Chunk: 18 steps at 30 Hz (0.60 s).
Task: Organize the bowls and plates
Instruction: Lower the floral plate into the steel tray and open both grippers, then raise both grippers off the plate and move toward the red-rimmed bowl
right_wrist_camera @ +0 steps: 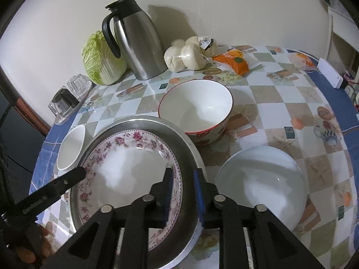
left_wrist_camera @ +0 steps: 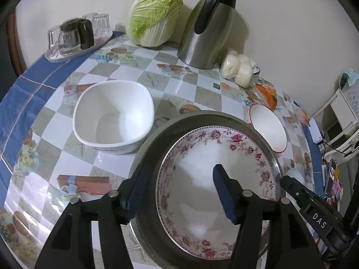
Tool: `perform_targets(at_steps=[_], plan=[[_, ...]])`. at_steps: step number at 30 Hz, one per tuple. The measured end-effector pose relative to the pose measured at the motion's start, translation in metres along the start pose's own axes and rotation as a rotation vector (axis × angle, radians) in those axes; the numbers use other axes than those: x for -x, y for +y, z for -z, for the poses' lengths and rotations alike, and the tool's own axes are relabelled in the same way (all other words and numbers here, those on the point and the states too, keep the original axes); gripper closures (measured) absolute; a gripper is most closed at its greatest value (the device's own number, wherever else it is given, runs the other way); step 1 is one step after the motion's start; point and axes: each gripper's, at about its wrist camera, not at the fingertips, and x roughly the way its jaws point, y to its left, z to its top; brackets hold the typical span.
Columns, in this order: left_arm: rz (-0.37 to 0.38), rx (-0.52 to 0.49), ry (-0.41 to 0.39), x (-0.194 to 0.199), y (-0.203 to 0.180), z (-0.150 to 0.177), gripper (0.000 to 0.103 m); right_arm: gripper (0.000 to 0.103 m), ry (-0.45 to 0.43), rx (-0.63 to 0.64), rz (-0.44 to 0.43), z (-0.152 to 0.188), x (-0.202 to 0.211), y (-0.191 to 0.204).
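Floral plate (left_wrist_camera: 215, 174) sits nested in the steel tray (left_wrist_camera: 157, 139) mid-frame, so my left hand-held gripper (left_wrist_camera: 179, 188) and right hand-held gripper (right_wrist_camera: 182, 188) both straddle the rims open, gripping nothing.

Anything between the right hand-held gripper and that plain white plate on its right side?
Nothing visible. The right hand-held gripper straddles the metal tray's rim; bare tablecloth separates it from the white plate. The red-rimmed bowl sits farther back, clear of that path.

metal tray (right_wrist_camera: 186, 154) near rim behind gripper
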Motion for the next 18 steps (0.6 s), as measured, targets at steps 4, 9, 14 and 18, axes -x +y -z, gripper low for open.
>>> perform_targets(at_steps=[4, 9, 14, 18], plan=[[-0.044, -0.004, -0.003, 0.003, 0.002, 0.001, 0.033, 0.051, -0.01, 0.027, 0.027, 0.002, 0.003, 0.003], [-0.116, -0.005, 0.004, 0.003, 0.007, 0.003, 0.023, 0.031, -0.028, 0.052, 0.042, 0.003, 0.007, 0.006], [-0.147, 0.001, 0.013, 0.003, 0.011, 0.004, 0.018, 0.018, -0.038, 0.069, 0.05, 0.005, 0.009, 0.009], [-0.163, -0.005, 0.021, 0.003, 0.01, 0.007, 0.017, 0.014, -0.038, 0.076, 0.054, 0.007, 0.011, 0.009]])
